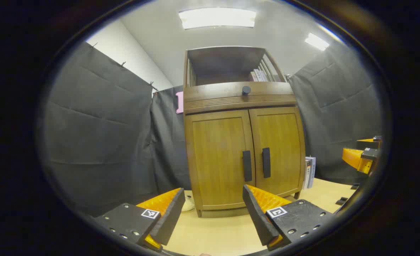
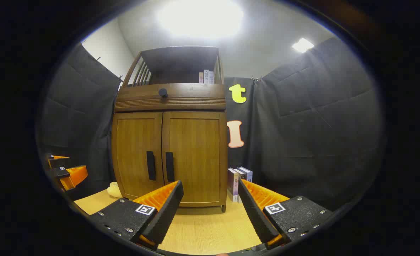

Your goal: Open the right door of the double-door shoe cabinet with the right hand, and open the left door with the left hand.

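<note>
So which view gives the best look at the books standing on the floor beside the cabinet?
The right gripper view: the books stand upright just right of the cabinet, covers and spines visible between that gripper's fingers. The left gripper view catches them as a thin sliver, mostly hidden behind the cabinet's side.

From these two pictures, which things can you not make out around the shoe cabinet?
- Inside of the cabinet: hidden in both views by its two shut doors.
- Pale object at the cabinet's foot: in the left gripper view the left hand-held gripper covers part of it; I cannot tell what it is.
- Books beside the cabinet: right gripper view, spine text too small.
- Right hand-held gripper: cut off at the edge of the left gripper view.
</note>
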Tool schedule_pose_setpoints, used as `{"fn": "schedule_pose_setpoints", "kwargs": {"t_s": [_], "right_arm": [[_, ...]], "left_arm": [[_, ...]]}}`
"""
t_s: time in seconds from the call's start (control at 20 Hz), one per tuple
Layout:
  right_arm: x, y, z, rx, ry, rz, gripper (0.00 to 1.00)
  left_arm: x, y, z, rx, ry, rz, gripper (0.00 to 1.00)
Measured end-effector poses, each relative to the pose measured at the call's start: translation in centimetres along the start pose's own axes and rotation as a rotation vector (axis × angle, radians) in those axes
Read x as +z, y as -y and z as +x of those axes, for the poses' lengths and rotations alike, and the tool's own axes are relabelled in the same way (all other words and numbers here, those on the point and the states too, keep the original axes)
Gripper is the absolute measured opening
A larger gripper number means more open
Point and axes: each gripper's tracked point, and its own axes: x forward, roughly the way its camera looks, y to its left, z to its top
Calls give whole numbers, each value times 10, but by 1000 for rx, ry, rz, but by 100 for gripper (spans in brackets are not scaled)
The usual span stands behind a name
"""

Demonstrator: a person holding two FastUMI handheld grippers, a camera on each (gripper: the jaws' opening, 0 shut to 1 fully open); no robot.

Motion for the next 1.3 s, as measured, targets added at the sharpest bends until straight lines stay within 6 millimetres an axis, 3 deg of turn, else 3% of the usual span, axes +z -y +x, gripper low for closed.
{"fn": "schedule_pose_setpoints", "kwargs": {"t_s": [0.05,0.7,0.75,0.85,0.9,1.05,1.1,1.15,1.3], "right_arm": [[0,-1,0,-3,0,-1,96],[2,-10,-7,-6,-5,1,96],[2,-11,-8,-7,-3,3,96],[2,-11,-7,-11,-2,4,96],[2,-10,-7,-15,-3,3,96],[2,-12,-5,-15,-7,12,96],[4,-11,-3,-19,-3,17,96],[5,-13,1,-17,-1,24,96],[13,-25,20,25,6,38,96]], "left_arm": [[0,0,0,-1,1,1,93],[0,0,2,9,11,-1,93],[1,0,3,8,13,2,99],[1,0,2,6,17,5,99],[1,1,3,4,20,5,93],[1,1,2,0,24,8,99],[2,1,3,-3,27,10,99],[3,1,2,-6,29,13,93],[3,1,3,-5,32,13,93]]}}
